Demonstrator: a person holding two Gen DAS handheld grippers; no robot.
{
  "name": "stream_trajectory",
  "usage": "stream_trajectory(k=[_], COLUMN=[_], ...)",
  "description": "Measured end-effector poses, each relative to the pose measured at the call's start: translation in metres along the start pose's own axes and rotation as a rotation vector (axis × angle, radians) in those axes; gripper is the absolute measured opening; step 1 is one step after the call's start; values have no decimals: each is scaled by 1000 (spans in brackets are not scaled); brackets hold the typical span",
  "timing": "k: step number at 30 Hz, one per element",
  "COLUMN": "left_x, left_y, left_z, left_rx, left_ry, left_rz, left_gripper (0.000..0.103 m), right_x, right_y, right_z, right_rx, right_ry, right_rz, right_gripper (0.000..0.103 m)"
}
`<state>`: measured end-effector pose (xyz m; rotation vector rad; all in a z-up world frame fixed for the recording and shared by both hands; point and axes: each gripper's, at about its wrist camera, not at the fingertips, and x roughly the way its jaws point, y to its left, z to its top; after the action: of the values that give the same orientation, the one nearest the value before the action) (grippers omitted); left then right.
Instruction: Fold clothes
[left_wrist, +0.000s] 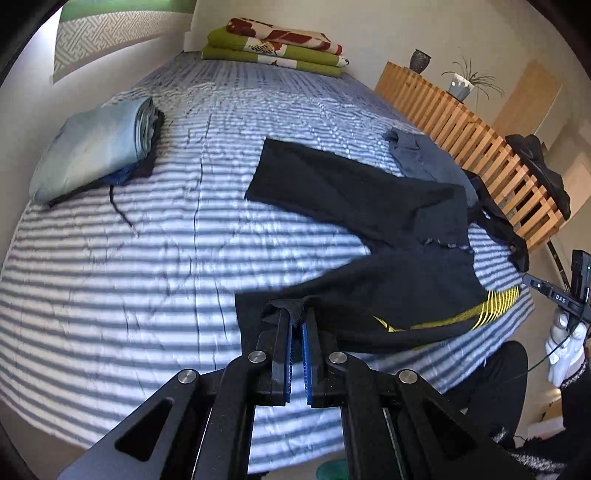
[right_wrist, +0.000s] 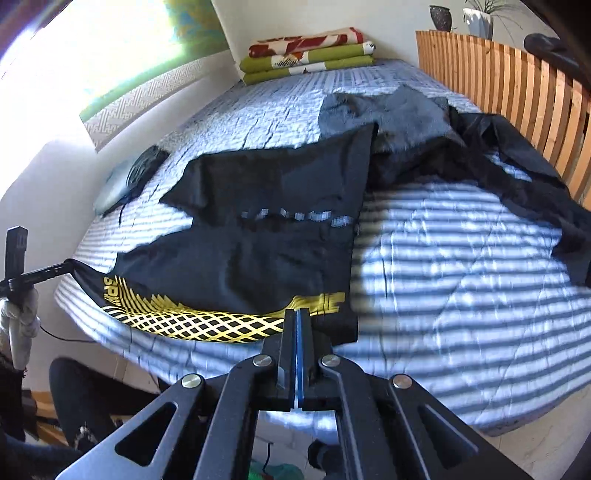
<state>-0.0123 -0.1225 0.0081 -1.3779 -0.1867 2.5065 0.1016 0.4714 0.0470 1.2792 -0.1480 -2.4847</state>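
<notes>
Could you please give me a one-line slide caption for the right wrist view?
Right gripper shut on the yellow-printed hem of the black T-shirt on the striped bed.

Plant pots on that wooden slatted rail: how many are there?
2: a dark speckled pot farther along the wooden slatted rail, and beside it a pale pot holding a spiky plant. Others may be hidden.

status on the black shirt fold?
Left gripper and right gripper both shut on the black shirt's near hem. Shirt partly lifted off bed. Grey garment touches its far edge.
</notes>
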Motion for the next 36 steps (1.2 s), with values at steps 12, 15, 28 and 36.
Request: stream_trajectory(k=[12,15,28,36], left_x=[116,133,127,61], left_y=[4,11,30,28], left_z=[175,162,95,61], left_rx=[97,93,33,33], left_ry=[54,89,118,70], left_rz=[53,61,52,35], left_gripper=[4,4,4,4], right_x=[70,83,112,53], right_y=[-23,7,99,85], right_z=[104,58,-74,-52], right_rx=[26,-128,-623,-546], right_ry=[23,134,302,231], right_rz=[28,35,-128,-59], right_gripper=[3,3,32,5])
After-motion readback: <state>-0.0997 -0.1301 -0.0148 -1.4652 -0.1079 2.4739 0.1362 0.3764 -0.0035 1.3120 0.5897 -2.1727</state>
